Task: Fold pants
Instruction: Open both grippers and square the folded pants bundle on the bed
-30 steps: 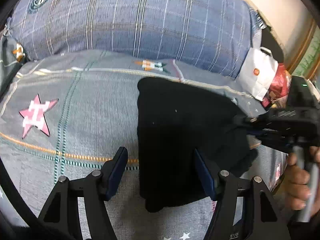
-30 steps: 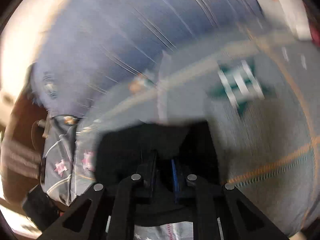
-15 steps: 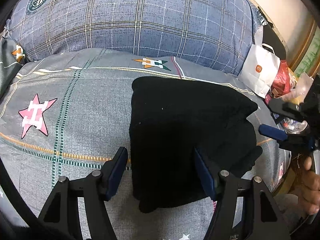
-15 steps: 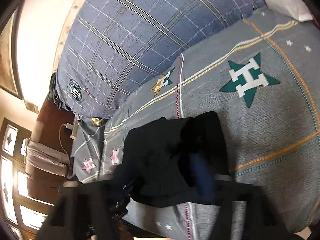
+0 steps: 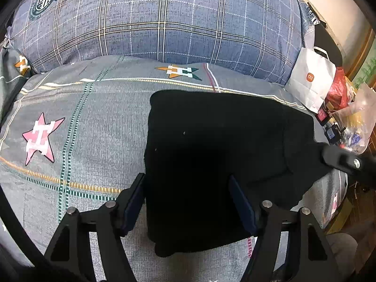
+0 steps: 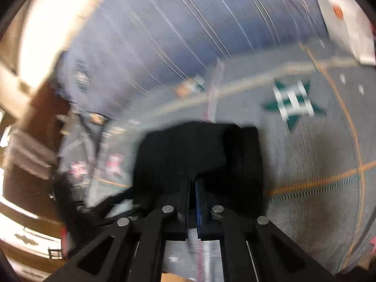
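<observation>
Black pants (image 5: pixel 211 155) lie folded into a rough rectangle on the bed (image 5: pixel 94 127), on the grey star-print cover, just in front of the blue plaid pillow (image 5: pixel 164 21). Left claw (image 5: pixel 186 199): fingers wide apart, straddling the near edge of the pants, one blue pad (image 5: pixel 134 202) over bare cover beside the pants' left edge, the other over the cloth; whether the pads touch the fabric cannot be told. Right claw (image 6: pixel 193 195): fingers drawn together to a narrow slit at the near edge of the pants; right wrist view is motion-blurred, so whether cloth is pinched between them cannot be told. In the left wrist view part of the right claw shows at the pants' right edge. White paper bag (image 5: pixel 312 80) stands right of the pillow, red bag (image 5: pixel 338 91) beside it.
</observation>
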The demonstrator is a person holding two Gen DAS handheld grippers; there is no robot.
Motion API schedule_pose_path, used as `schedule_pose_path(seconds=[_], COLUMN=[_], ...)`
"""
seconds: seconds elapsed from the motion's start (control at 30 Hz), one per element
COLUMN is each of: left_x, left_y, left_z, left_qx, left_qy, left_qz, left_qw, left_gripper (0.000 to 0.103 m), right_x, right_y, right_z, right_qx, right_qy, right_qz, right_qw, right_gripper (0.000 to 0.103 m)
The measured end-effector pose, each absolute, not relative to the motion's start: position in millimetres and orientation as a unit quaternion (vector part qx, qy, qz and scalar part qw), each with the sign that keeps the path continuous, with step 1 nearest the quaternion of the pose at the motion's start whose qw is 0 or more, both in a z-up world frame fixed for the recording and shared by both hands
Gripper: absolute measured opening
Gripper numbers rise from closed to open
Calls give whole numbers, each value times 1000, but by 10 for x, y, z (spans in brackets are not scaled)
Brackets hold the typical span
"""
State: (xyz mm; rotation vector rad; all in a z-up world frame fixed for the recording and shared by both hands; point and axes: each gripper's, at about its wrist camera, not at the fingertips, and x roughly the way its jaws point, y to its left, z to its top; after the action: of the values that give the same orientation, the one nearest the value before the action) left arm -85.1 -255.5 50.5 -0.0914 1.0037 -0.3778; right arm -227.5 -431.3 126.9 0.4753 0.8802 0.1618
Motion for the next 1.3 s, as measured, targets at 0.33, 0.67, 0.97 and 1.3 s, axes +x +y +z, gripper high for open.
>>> schedule_pose_path(seconds=[0.33, 0.67, 0.97, 1.3], left_x=[-872, -1077, -1055, -1121], left_y=[-2542, -2639, -2742, -2786], left_z=[616, 1002, 888, 725], left_qx=[-30, 6, 41, 78], left_qy=[486, 424, 437, 428], left_qz=[-191, -216, -212, -184], left_qw=[852, 880, 873, 881], left_gripper=[73, 73, 73, 75], right_x=[-2270, -2185, -2193, -2232], right_y=[-4424, -4473, -4535, -4785], right_z=[998, 726, 700, 1092], right_qx=[232, 234, 265, 348], right_qy=[448, 509, 499, 362], right_qz=[37, 13, 17, -2], right_qw=[863, 828, 825, 865], right_gripper=[3, 4, 5, 24])
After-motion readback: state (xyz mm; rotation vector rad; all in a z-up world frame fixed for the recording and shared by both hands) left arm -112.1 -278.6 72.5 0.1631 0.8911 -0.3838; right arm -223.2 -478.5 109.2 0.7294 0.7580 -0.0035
